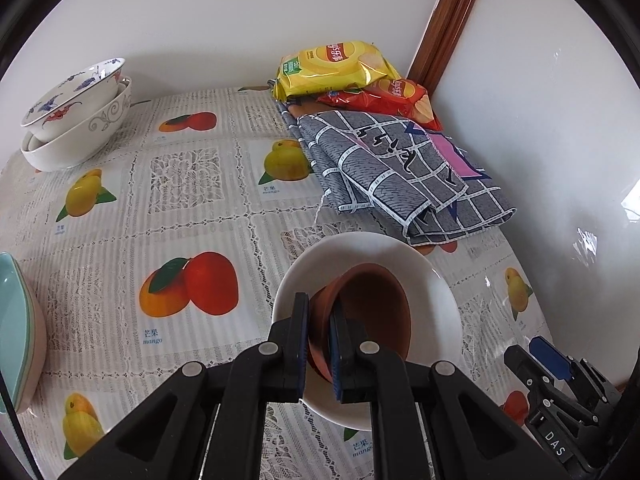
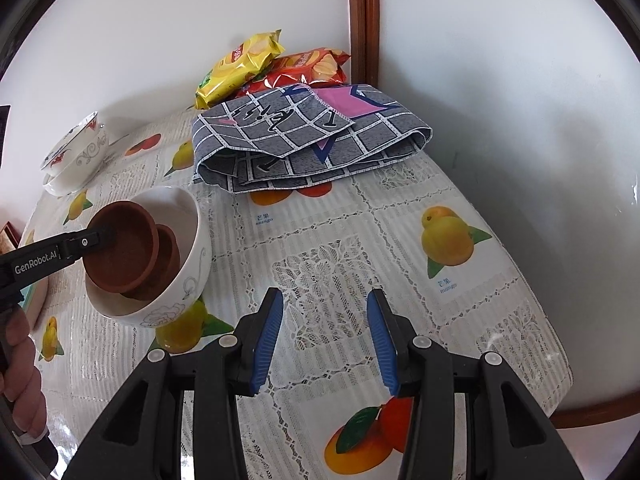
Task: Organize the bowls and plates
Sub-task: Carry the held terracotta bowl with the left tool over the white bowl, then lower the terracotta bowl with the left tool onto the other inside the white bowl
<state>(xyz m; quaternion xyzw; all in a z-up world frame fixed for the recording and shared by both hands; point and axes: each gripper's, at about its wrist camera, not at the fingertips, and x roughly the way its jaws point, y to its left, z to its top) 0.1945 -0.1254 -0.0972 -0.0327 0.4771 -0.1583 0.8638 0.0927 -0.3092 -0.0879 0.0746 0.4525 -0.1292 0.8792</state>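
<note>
Pinching the rim of a brown bowl (image 1: 372, 308) tilted inside a white bowl (image 1: 436, 280), the left tool (image 1: 320, 344) is clamped, the right tool (image 2: 324, 344) half open and empty; far off, folded cloth (image 2: 304, 140), chip bags (image 1: 336, 68), "mango" on the surface (image 1: 180, 216).

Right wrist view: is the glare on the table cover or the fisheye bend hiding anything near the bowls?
Right wrist view: soft daylight, sharp focus, faint sheen on the plastic table cover, brown bowl inside the white bowl clear; edges bend strongly. Left wrist view: bright glare streaks on the right wall, faint sheen beside the white bowl, nothing hidden.
</note>
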